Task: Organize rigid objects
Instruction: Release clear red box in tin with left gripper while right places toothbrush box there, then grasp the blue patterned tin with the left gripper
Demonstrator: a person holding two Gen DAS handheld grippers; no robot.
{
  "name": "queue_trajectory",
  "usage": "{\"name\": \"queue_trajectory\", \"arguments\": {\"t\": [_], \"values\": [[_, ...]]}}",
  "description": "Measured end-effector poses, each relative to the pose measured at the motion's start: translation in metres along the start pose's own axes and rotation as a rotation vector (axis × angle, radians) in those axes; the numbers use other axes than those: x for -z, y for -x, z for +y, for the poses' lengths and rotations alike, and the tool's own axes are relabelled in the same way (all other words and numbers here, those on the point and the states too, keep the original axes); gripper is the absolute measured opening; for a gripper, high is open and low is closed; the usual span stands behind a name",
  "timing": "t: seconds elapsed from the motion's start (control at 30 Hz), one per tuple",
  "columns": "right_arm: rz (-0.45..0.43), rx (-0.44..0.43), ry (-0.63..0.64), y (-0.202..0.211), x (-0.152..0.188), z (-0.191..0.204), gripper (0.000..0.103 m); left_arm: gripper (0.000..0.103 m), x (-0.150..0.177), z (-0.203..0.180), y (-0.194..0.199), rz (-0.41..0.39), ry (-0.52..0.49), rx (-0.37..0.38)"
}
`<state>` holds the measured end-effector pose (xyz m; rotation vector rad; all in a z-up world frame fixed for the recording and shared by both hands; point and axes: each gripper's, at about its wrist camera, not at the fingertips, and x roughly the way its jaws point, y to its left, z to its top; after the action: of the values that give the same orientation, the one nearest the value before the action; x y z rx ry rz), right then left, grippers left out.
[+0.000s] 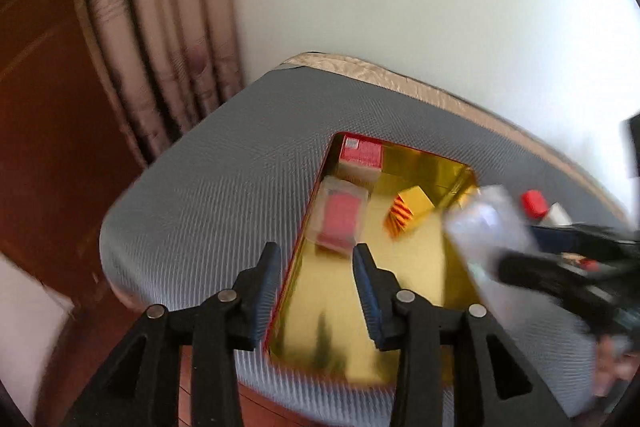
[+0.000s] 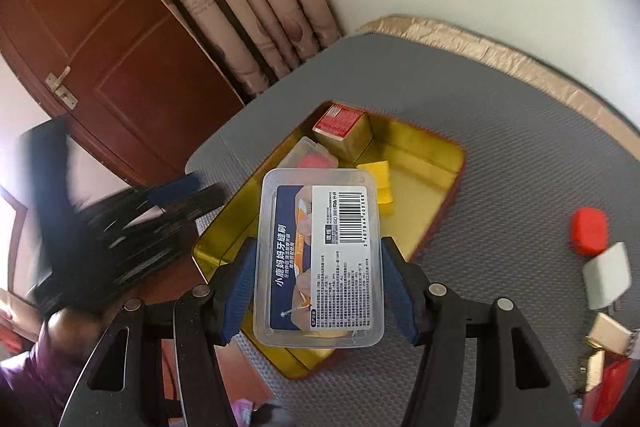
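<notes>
Right gripper [image 2: 318,287]: fingers [image 2: 240,291] pinching a clear plastic floss-pick box [image 2: 320,259] by its long sides, label up, held above the near half of the gold-lined tin tray [image 2: 436,155]. Box carried clear of the tray floor, not yet set down.

Left gripper [image 1: 316,291]: fingers [image 1: 366,291] spread, nothing between them, poised over the tray's near left rim. No earlier view to compare.

Inside the tray, near to far: a clear case with a red insert [image 1: 340,219] along the left wall, a yellow striped carton [image 1: 408,211] mid-floor, a red-topped box [image 2: 340,125] in the far corner. Tray resting on the grey textured surface [image 2: 520,167]. Loose items well to the right on that surface: a red case [image 2: 589,231], a white block [image 2: 608,275], further small boxes at the frame edge, blurred.

Risks:
- Smooth plastic walls in a side pinch: slip or tilt likely under a fast descent.
- Free floor limited: landing on the yellow carton or the clear case probable if lowered without shifting toward the open right side.
- Both grippers close over one tray: collision possible.
</notes>
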<state>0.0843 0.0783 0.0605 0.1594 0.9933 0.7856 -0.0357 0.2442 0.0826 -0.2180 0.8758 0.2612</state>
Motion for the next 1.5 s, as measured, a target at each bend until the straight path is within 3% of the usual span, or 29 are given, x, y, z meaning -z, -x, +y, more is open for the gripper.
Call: {"name": "queue_trajectory", "arguments": {"t": [0.07,0.2,0.4,0.7,0.8,0.87,0.93,1.07,1.2,1.27,1.33,1.43,1.5], "values": [[0.041,-0.013,-0.018,-0.017,-0.001,0.004,0.056,0.047,0.017,0.014,0.019,-0.019,0.053,0.024],[0.098,0.010,-0.017,-0.047,-0.001,0.010,0.056,0.052,0.041,0.027,0.038,-0.069,0.093,-0.009],[0.129,0.103,-0.020,-0.075,-0.016,0.007,0.056,0.052,0.046,0.008,0.043,-0.129,-0.010,-0.070],[0.104,0.219,-0.051,-0.092,-0.038,-0.013,0.056,0.052,0.056,0.007,0.030,-0.058,0.001,-0.031],[0.075,0.211,-0.085,-0.092,-0.041,-0.020,0.058,0.052,0.059,0.003,0.027,-0.053,-0.017,-0.037],[0.040,0.157,-0.131,-0.085,-0.040,-0.026,0.061,0.052,0.061,0.000,0.028,-0.063,-0.031,-0.051],[-0.020,0.130,-0.189,-0.071,-0.037,-0.033,0.082,0.052,0.062,-0.002,0.028,-0.067,-0.043,-0.060],[-0.192,0.099,-0.224,-0.009,-0.006,-0.042,0.082,0.052,0.061,0.001,0.024,-0.051,-0.031,-0.057],[-0.314,0.266,-0.192,0.058,0.059,-0.067,0.094,0.052,0.061,0.001,0.023,-0.064,-0.040,-0.059],[-0.340,0.421,-0.214,0.089,0.104,-0.095,0.101,0.052,0.063,-0.004,0.028,-0.089,-0.070,-0.061],[-0.324,0.584,-0.248,0.113,0.141,-0.125,0.101,0.052,0.065,-0.014,0.033,-0.116,-0.112,-0.069],[-0.214,0.840,-0.327,0.140,0.189,-0.182,0.102,0.052,0.069,-0.032,0.042,-0.150,-0.173,-0.077],[-0.142,0.925,-0.398,0.159,0.217,-0.221,0.102,0.052,0.071,-0.044,0.045,-0.151,-0.198,-0.058]]}}
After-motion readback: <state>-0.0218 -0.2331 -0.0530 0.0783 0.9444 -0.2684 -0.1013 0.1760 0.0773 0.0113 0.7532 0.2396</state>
